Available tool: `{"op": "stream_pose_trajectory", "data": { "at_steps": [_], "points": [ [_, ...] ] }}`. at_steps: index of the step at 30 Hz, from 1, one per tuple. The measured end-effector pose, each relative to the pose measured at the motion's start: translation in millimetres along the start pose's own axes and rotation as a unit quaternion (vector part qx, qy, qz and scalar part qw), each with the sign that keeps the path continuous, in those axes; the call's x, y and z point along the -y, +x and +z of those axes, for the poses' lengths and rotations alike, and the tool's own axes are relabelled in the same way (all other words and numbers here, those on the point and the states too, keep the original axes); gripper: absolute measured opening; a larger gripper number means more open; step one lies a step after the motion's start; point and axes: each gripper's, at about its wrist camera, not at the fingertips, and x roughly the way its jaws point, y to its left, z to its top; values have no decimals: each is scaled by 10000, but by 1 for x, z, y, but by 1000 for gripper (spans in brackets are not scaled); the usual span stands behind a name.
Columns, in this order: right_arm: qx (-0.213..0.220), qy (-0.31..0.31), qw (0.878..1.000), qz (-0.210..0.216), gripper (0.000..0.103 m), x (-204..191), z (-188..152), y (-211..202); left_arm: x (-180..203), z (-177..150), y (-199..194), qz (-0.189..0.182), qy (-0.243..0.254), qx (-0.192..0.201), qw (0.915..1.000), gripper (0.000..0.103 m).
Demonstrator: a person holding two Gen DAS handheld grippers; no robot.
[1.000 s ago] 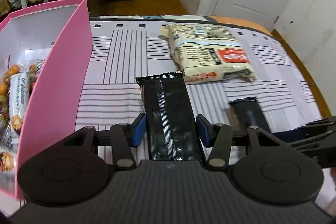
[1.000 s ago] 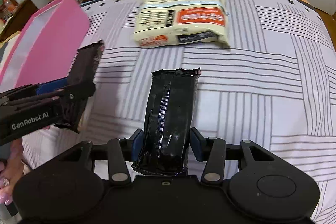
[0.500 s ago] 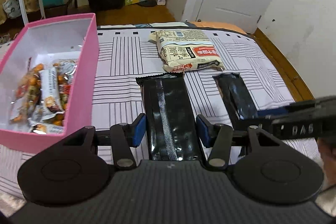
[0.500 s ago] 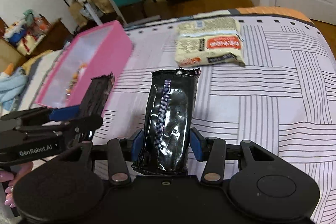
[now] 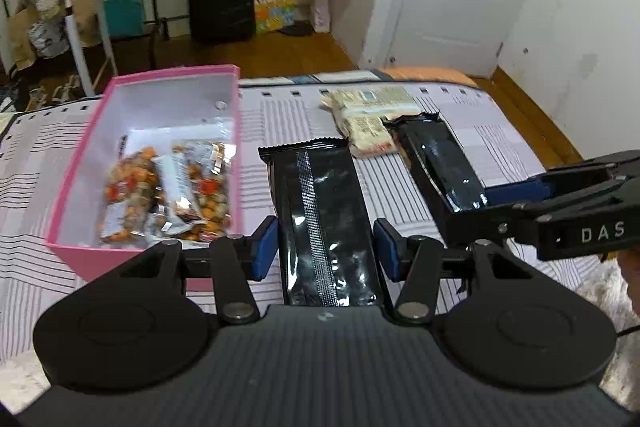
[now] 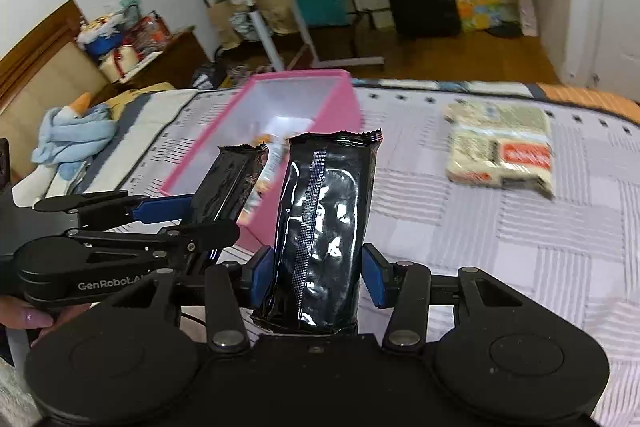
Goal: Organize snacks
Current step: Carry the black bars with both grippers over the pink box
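My left gripper (image 5: 326, 247) is clamped on a black foil snack packet (image 5: 320, 219), its blue pads pressing both long edges. My right gripper (image 6: 316, 279) grips a second black foil packet (image 6: 324, 227) the same way. Both packets are held clear of the striped bedspread (image 5: 500, 131). Ahead and left of my left gripper sits the pink box (image 5: 236, 131) with orange snack bags (image 5: 168, 195) inside. A cream noodle pack (image 6: 504, 151) lies on the bedspread ahead and right of my right gripper.
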Motion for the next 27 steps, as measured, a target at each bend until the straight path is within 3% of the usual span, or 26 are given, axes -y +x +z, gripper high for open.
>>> {"op": "stream_pose_trajectory", "data": {
  "at_steps": [11,21,27],
  "points": [
    [-83,-285,9992,279,53,-45,65,62,-77,16,-19,558,-629,524,9951,50],
    [-111,-174,9986,480,53,-49,88,158,-147,29,36,951,-965,612,9889,50],
    [-90,-231,9976,645,53,-47,85,187,-179,26,71,889,-1189,471,9878,50]
  ]
}}
